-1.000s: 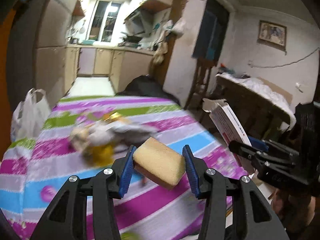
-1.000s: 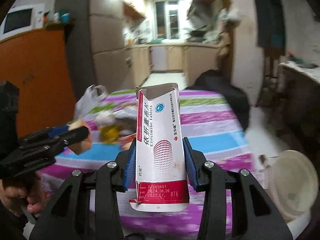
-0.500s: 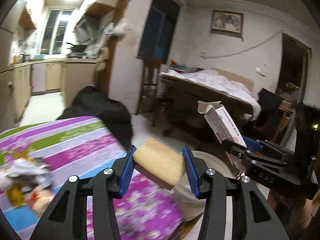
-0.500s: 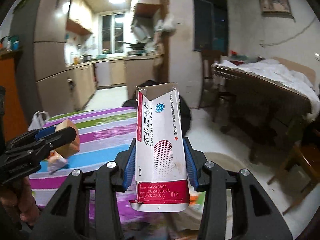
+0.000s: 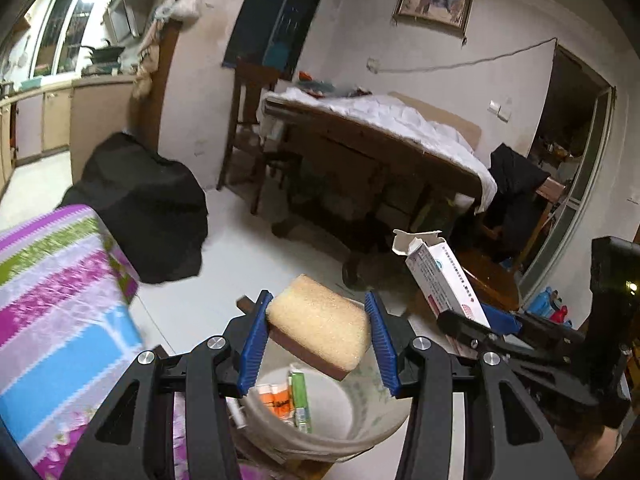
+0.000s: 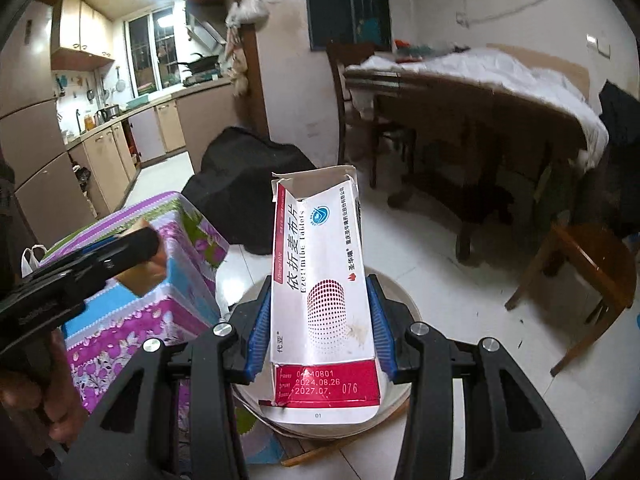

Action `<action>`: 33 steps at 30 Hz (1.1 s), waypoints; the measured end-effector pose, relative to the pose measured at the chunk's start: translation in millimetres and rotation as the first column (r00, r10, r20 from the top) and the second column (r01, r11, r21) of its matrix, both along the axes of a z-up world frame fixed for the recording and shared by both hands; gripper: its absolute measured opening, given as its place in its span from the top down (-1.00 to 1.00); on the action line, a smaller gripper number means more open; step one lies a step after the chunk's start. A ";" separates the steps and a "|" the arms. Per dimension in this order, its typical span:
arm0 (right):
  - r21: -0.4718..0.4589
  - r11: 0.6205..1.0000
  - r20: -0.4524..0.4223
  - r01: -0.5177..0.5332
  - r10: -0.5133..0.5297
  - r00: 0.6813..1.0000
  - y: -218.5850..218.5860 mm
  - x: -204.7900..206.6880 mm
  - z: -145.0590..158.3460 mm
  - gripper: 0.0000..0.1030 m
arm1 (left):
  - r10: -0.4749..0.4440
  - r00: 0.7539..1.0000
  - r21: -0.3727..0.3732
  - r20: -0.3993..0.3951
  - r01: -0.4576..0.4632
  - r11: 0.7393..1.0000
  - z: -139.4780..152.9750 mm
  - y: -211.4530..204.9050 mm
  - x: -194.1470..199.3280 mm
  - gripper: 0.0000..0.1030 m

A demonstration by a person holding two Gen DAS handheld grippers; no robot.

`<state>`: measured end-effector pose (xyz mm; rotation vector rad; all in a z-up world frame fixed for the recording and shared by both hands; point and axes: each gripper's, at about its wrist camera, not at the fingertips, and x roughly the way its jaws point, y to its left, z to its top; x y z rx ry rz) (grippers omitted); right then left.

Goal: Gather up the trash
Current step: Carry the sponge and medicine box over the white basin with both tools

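My left gripper (image 5: 318, 340) is shut on a tan sponge (image 5: 320, 330) and holds it above a pale round trash bin (image 5: 356, 436) on the floor. The bin holds an orange wrapper and a green packet. My right gripper (image 6: 318, 326) is shut on a white and red tablet box (image 6: 320, 292) with an open torn top, held above the same bin (image 6: 400, 390). The box (image 5: 444, 280) and the right gripper (image 5: 492, 328) show at the right of the left wrist view. The left gripper (image 6: 132, 246) with the sponge (image 6: 140, 282) shows at the left of the right wrist view.
The table with the striped cloth (image 5: 56, 300) stands left of the bin. A black bag (image 5: 140, 208) lies on the white floor beyond. A dark wooden bed (image 5: 380, 140) is at the back. A wooden stool (image 6: 580, 272) stands at the right.
Both grippers have swung right and down, away from the table, with the sponge and the box held. The trash bin has come under them.
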<state>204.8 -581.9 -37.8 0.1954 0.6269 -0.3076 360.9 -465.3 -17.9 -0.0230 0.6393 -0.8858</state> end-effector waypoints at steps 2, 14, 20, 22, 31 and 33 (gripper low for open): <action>0.010 1.000 -0.008 0.005 -0.005 1.000 -4.1 1.7 -5.3 0.18 | -0.002 1.000 0.013 -0.012 0.002 1.000 -11.5 -11.6 6.5 0.06; 0.039 0.999 -0.039 0.023 -0.021 0.999 -21.8 7.6 -20.4 0.18 | -0.013 0.999 0.038 -0.044 0.015 0.999 -45.4 -41.1 28.6 0.06; 0.051 0.998 -0.051 0.025 -0.023 0.998 -25.5 11.1 -24.3 0.18 | -0.021 0.999 0.049 -0.049 0.023 0.999 -53.1 -40.6 29.5 0.06; 0.052 0.998 -0.052 0.023 -0.020 0.998 -25.3 11.6 -24.7 0.17 | -0.023 0.998 0.053 -0.053 0.026 0.998 -55.0 -39.0 29.6 0.06; 0.059 0.998 -0.055 0.024 -0.020 0.998 -27.3 13.0 -24.2 0.17 | -0.027 0.998 0.062 -0.059 0.030 0.998 -61.0 -42.9 32.9 0.06; 0.062 0.998 -0.061 0.023 -0.019 0.998 -28.6 14.5 -25.4 0.17 | -0.027 0.998 0.064 -0.063 0.031 0.998 -61.9 -43.7 33.3 0.06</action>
